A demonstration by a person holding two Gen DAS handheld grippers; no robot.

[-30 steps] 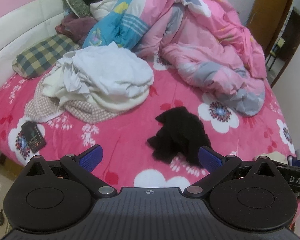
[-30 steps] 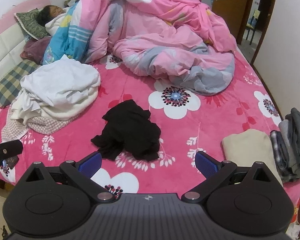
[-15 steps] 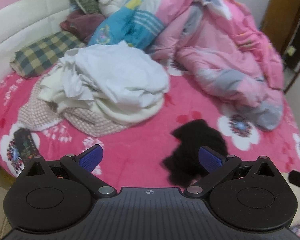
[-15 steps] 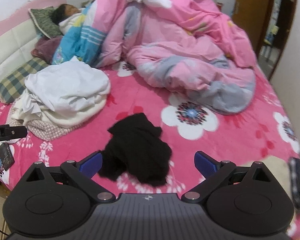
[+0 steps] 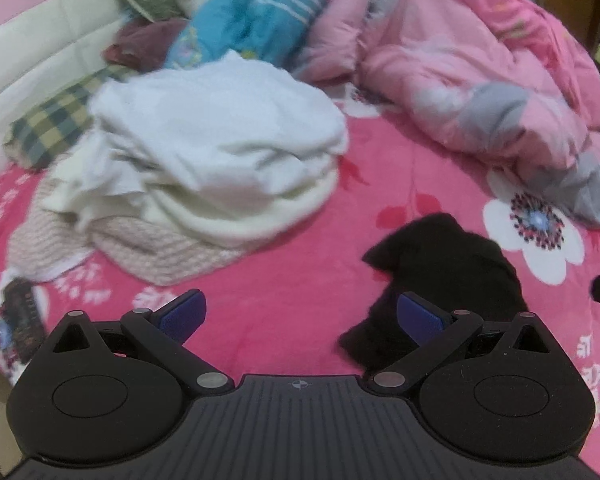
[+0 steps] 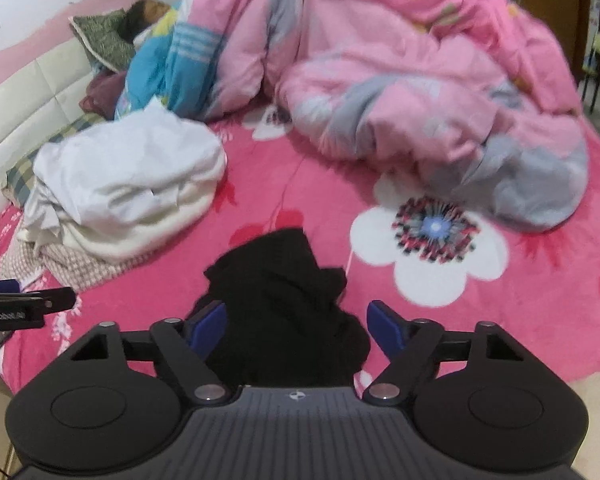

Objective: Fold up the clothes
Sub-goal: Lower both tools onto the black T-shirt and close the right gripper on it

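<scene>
The black garment (image 6: 284,304) lies crumpled alone on the bed (image 6: 308,200), apart from the white pile (image 5: 220,152), likely next for folding. Right gripper (image 6: 296,326) gapes wide over it; left gripper (image 5: 300,316) is equally wide, both empty.

Rumpled pink quilt (image 6: 420,92) and checked pillow (image 5: 48,124) on flowered bedspread (image 5: 300,280).

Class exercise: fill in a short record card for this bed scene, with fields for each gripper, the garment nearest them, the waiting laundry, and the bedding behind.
left gripper: open, holding nothing
right gripper: open, black garment between its fingers, not yet gripped
black garment: crumpled, unfolded, on the pink floral bedspread
pile of white clothes: heaped, left of the black garment
pink duvet: bunched at the back
person: lying at the headboard, under the bedding
</scene>
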